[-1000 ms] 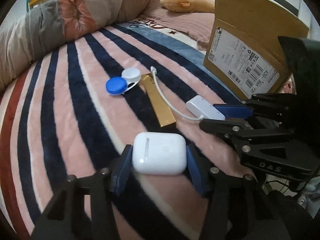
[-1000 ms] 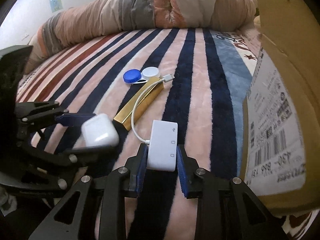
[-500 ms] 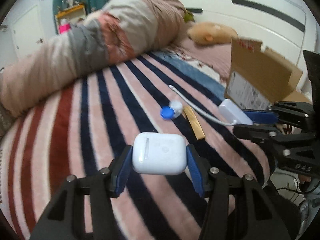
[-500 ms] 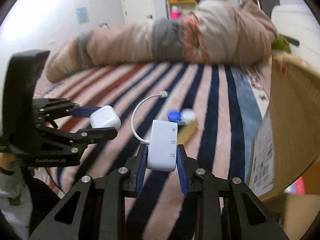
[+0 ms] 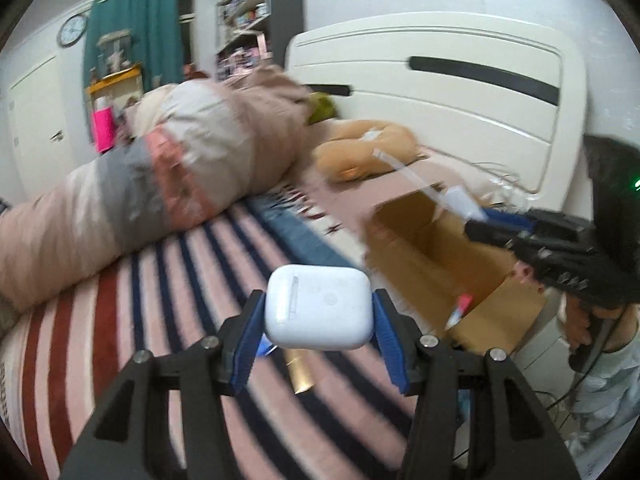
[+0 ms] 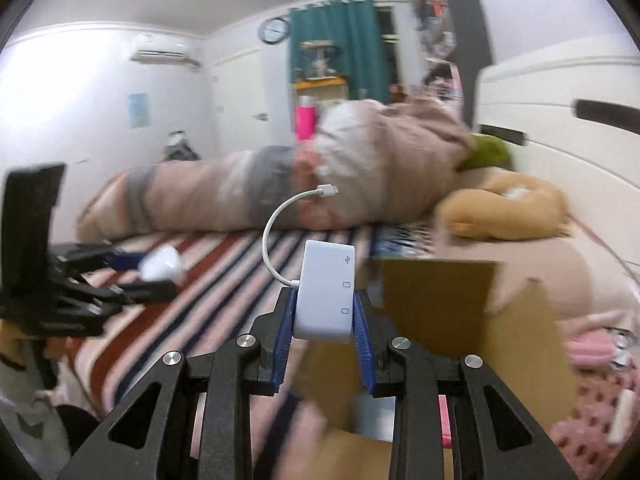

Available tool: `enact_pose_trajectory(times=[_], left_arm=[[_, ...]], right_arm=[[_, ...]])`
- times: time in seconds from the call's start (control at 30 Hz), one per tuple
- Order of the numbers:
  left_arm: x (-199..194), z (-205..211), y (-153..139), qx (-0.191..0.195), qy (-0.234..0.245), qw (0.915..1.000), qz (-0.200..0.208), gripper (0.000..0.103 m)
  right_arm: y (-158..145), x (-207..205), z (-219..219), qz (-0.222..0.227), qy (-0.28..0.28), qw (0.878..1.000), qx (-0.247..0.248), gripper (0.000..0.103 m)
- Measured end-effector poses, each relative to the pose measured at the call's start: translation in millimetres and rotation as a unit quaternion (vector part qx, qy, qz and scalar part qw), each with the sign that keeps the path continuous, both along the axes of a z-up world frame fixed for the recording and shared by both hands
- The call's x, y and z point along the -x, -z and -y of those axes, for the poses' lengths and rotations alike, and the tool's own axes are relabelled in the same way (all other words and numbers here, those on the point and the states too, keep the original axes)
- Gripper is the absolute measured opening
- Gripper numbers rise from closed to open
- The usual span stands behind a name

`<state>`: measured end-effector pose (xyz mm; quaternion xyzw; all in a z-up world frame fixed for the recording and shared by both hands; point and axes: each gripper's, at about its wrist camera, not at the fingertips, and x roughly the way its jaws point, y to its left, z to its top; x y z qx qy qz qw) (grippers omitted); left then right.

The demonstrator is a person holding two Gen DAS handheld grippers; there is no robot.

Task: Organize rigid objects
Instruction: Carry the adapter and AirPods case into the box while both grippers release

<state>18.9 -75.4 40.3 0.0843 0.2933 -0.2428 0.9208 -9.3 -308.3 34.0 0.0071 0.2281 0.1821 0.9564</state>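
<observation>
Left wrist view: the left gripper (image 5: 318, 316) is clamped on a white rounded plastic earbud case (image 5: 317, 306), its blue pads pressing the case's two short ends, so the case's long axis runs across the frame. The open brown cardboard box (image 5: 432, 256) lies to the right of centre and a little higher in the frame, its mouth facing up. The right gripper (image 5: 486, 220) sits at the right edge, over the box's far rim, so the right one looks nearer the opening. A gold bar-shaped object (image 5: 299, 370) lies on the pink, navy and red striped blanket (image 5: 120, 340) just below the case in the frame. Against the frames from a second back, both tools are lifted well off the blanket and the box interior is now in sight

Right wrist view: the right gripper (image 6: 323, 334) pinches a white rectangular adapter hub (image 6: 326, 296) by its long sides, long axis pointing up the frame, its short white cable (image 6: 280, 220) curling up to centre. The box opening fills the lower right, directly under and ahead of the hub. The left gripper with the case is at left centre, still over the blanket. Earlier the hub rested on the blanket; now it hangs in the air, judged ready to drop in
</observation>
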Motion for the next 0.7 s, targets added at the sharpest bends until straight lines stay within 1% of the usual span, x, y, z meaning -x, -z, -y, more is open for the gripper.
enact_pose_trajectory(times=[0.13,0.23,0.3,0.43,0.57,0.7], left_arm=[[-11,56,-11,-0.005,0.045,0.9990,-0.001,0.050],[-20,94,-14,-0.021,0.069,0.9974,-0.004,0.050],[-28,115,-12,-0.032,0.080,0.9962,-0.012,0.050],[-44,148,-1,-0.056,0.089,0.9940,-0.029,0.050],[-59,164,12,-0.077,0.091,0.9917,-0.048,0.050],[-73,176,23,-0.101,0.090,0.9889,-0.061,0.050]], right_arm=[[24,-13,34,-0.043,0.028,0.998,0.023,0.024],[44,-23,45,-0.069,0.036,0.996,0.045,0.025],[53,-26,50,-0.078,0.040,0.995,0.055,0.025],[59,-24,60,-0.079,0.038,0.994,0.056,0.025],[56,-24,62,-0.073,0.032,0.995,0.056,0.030],[56,-22,64,-0.068,0.022,0.996,0.054,0.031]])
